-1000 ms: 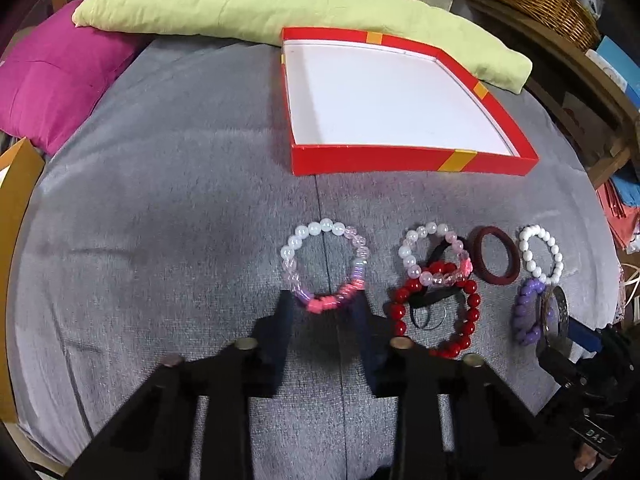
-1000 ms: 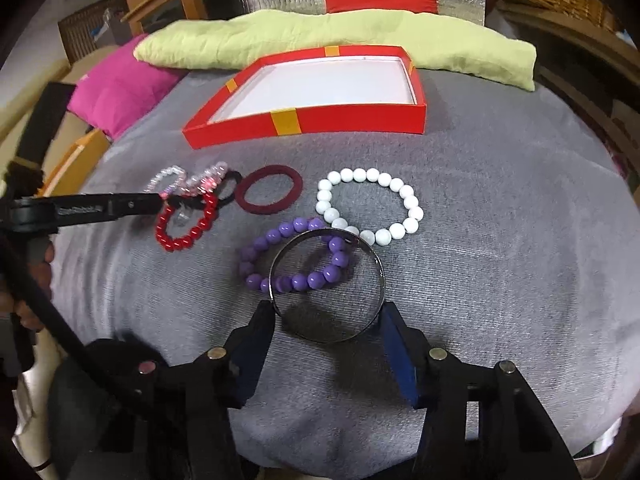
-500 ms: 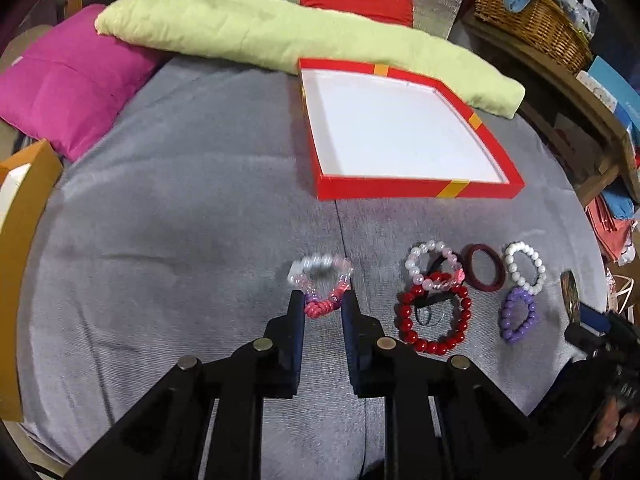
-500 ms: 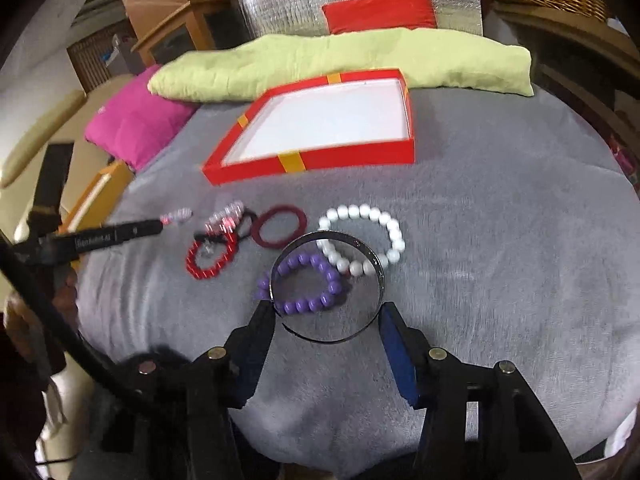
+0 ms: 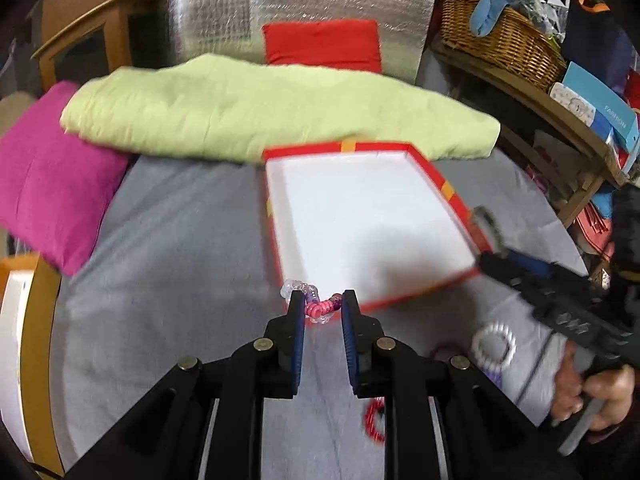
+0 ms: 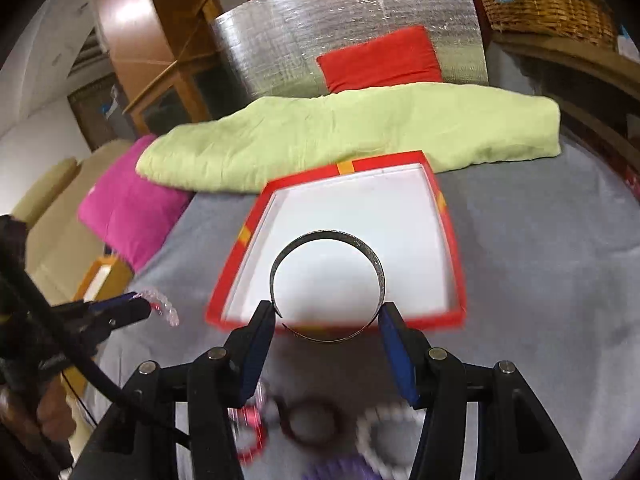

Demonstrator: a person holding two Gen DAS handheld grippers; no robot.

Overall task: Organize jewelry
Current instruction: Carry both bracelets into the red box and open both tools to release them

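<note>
Holding in your left gripper (image 5: 322, 308): the pink and clear bead bracelet (image 5: 316, 307), pinched between the two fingers and lifted off the grey cloth (image 5: 180, 280), just short of the near left corner of the red box (image 5: 448, 188).
Holding in your right gripper (image 6: 327, 316): the thin metal bangle (image 6: 328, 236), gripped across its width by both fingers, its ring hanging over the near edge of the red box (image 6: 454, 264) and the white floor inside.
Red box: it sits on the grey cloth toward the far edge, its far rim against the green cushion (image 5: 272, 108); nothing lies inside that you can see.
Left on the cloth: in the right wrist view, near your own edge, a red bead bracelet (image 6: 250, 444), a dark red ring (image 6: 312, 422), a white bead bracelet (image 6: 384, 436) and a purple bead bracelet (image 6: 340, 470), all blurred, lying close together.
Other gripper seen from the left wrist: your right hand (image 5: 588, 388) holds its handle over the right edge of the cloth, above the white bead bracelet (image 5: 494, 346).
Surroundings: a pink cushion (image 5: 48, 176) lies at the far left corner.
</note>
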